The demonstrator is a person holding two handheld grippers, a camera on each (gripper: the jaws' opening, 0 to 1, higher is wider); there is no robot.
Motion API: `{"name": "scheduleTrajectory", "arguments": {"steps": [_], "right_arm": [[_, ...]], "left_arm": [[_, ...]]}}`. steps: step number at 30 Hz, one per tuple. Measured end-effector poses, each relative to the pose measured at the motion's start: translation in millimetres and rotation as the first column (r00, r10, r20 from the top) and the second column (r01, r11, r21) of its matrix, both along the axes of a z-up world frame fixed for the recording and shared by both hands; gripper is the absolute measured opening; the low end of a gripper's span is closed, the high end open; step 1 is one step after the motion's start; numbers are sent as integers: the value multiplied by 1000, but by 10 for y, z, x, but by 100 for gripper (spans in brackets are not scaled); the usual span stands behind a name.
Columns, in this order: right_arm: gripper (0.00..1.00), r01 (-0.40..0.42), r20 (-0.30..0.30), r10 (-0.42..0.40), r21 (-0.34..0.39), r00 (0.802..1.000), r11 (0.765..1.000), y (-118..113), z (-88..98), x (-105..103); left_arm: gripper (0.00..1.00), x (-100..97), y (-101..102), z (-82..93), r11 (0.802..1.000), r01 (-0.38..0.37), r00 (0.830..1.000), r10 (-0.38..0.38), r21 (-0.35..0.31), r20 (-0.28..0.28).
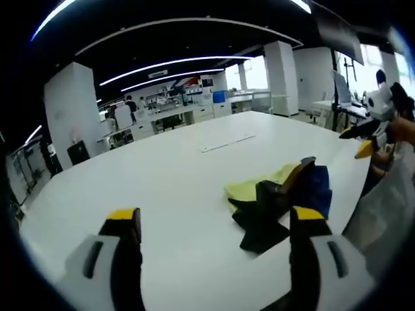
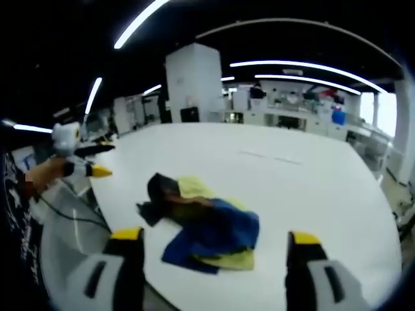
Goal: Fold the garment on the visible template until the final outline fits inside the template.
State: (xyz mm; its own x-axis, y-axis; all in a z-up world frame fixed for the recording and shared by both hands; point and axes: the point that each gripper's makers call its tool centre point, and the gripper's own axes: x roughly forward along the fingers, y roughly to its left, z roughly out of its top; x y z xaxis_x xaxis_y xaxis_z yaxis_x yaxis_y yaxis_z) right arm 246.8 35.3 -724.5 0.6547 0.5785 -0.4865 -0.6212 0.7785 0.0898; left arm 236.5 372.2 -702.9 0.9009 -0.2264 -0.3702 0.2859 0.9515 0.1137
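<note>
A crumpled garment (image 1: 285, 194) in yellow, black, blue and brown lies bunched on the white table (image 1: 162, 181) near its right edge. My left gripper (image 1: 215, 217) is open and hovers short of the garment, its right jaw just beside the black part. The right gripper (image 1: 364, 139) comes in from the far right, held off the table's edge. In the right gripper view the same garment (image 2: 207, 223) lies just ahead of my open right gripper (image 2: 215, 236), with nothing between the jaws. The left gripper (image 2: 81, 155) shows at the left, held by a hand.
A faint flat rectangular outline (image 1: 227, 141) marks the table beyond the garment, also seen as thin lines (image 2: 266, 157). A cable (image 2: 71, 217) hangs by the table's near edge. White pillars, desks and a person (image 1: 131, 103) stand far behind.
</note>
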Motion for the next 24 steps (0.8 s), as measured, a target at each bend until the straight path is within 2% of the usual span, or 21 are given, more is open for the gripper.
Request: {"name": "scheduleTrajectory", "arguments": {"steps": [3, 9, 15, 24], "right_arm": [[88, 10, -1, -10, 0, 1000, 1000, -33, -18, 19], [86, 18, 16, -18, -1, 1000, 1000, -73, -26, 71], [82, 18, 32, -17, -10, 999, 1000, -97, -68, 130], [77, 11, 25, -11, -24, 1000, 1000, -73, -183, 230]], "left_arm": [[84, 18, -20, -54, 1000, 2, 1000, -3, -12, -21], [81, 35, -160, -78, 998, 6, 1000, -8, -70, -29], [76, 55, -355, -65, 996, 37, 998, -41, -85, -43], [72, 94, -484, -122, 995, 60, 996, -65, -86, -68]]}}
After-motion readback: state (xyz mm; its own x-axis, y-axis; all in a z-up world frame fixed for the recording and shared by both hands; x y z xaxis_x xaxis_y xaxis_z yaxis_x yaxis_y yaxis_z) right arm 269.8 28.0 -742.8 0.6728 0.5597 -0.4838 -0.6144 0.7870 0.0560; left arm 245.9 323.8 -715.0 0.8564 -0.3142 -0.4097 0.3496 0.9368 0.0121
